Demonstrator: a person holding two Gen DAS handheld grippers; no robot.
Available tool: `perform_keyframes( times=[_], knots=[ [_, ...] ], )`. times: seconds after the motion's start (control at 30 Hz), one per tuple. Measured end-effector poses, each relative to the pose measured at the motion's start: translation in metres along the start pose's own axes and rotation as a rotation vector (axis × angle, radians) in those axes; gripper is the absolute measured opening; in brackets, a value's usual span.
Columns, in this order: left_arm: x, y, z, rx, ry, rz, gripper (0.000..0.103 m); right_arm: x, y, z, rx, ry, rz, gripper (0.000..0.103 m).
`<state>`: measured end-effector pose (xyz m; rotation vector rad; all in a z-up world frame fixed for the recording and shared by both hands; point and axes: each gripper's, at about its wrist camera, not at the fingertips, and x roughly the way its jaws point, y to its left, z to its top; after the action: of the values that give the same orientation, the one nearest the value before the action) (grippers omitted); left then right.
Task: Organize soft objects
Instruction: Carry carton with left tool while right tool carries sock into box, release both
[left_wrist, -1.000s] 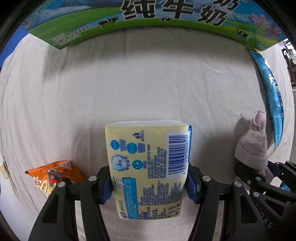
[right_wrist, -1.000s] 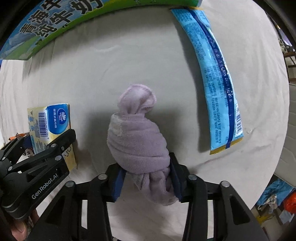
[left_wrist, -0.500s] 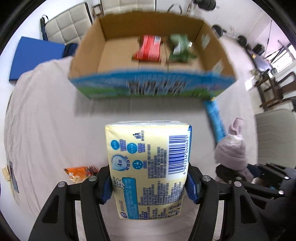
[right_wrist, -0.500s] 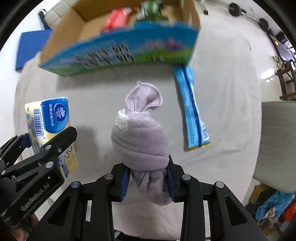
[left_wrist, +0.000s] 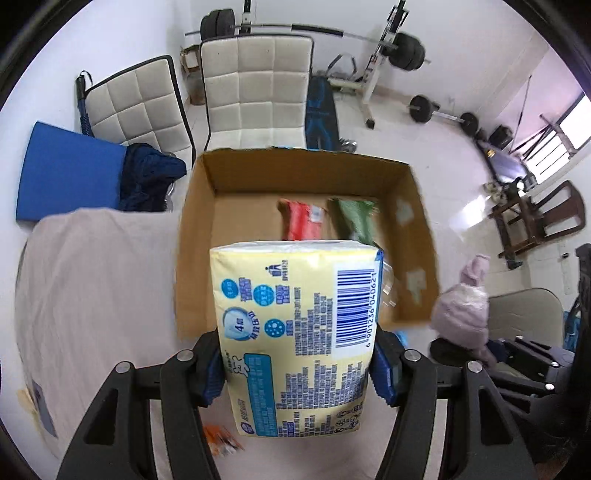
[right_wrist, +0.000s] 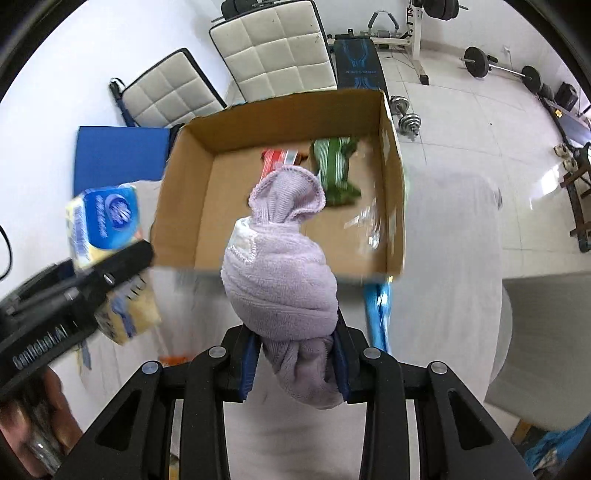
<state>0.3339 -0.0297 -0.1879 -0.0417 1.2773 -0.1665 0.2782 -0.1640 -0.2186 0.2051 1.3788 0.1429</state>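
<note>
My left gripper (left_wrist: 299, 365) is shut on a yellow tissue pack (left_wrist: 295, 325) and holds it high above the near edge of an open cardboard box (left_wrist: 199, 229). My right gripper (right_wrist: 295, 362) is shut on a knotted lilac towel (right_wrist: 280, 273), also raised in front of the box (right_wrist: 184, 206). The box holds a red packet (left_wrist: 301, 221) and a green cloth (left_wrist: 354, 218); they also show in the right wrist view, red packet (right_wrist: 275, 157) and green cloth (right_wrist: 334, 170). The tissue pack (right_wrist: 107, 225) shows at the left of the right wrist view, the towel (left_wrist: 463, 306) at the right of the left wrist view.
The box stands on a table with a pale cloth (left_wrist: 92, 280). A long blue packet (right_wrist: 378, 314) lies by the box's near right corner. An orange snack bag (left_wrist: 221, 443) lies under my left gripper. White padded chairs (left_wrist: 255, 85) and gym gear stand beyond.
Both grippers have risen and tilted, carrying the tissue pack and the towel from low over the cloth to high above the box's near side. The box interior is now in view.
</note>
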Motion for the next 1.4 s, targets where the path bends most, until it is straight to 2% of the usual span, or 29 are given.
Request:
perform_keyframes(
  times=[0.13,0.27,0.5,0.67,0.8,0.9,0.97,1.0,1.17,1.3,1.4],
  knots=[
    [0.048,0.021,0.042,0.000,0.085,0.031,0.060,0.038,-0.006,0.043,0.026,0.041,-0.043,0.036],
    [0.107,0.037,0.070,-0.007,0.194,0.043,0.060,0.090,-0.016,0.074,0.047,0.134,-0.079,0.036],
    [0.180,0.050,0.097,0.003,0.311,0.069,0.061,0.154,-0.026,0.081,0.074,0.256,-0.111,0.036],
    [0.210,0.053,0.108,0.023,0.351,0.101,0.061,0.180,-0.027,0.072,0.039,0.326,-0.128,0.037],
    [0.217,0.053,0.111,0.024,0.364,0.095,0.061,0.196,-0.028,0.069,0.031,0.355,-0.132,0.040],
    [0.216,0.055,0.111,0.002,0.378,0.075,0.062,0.196,-0.028,0.067,0.029,0.359,-0.129,0.048],
    [0.216,0.057,0.110,-0.003,0.384,0.078,0.064,0.194,-0.029,0.068,0.027,0.358,-0.129,0.065],
    [0.215,0.058,0.110,-0.007,0.383,0.073,0.064,0.193,-0.026,0.068,0.023,0.357,-0.126,0.068],
    [0.197,0.062,0.109,-0.037,0.362,0.063,0.064,0.180,-0.018,0.070,0.010,0.336,-0.123,0.070],
    [0.171,0.058,0.104,-0.030,0.316,0.057,0.064,0.162,-0.011,0.068,0.003,0.304,-0.125,0.070],
    [0.148,0.056,0.094,-0.026,0.277,0.056,0.067,0.146,-0.006,0.064,-0.001,0.277,-0.123,0.078]
  ],
)
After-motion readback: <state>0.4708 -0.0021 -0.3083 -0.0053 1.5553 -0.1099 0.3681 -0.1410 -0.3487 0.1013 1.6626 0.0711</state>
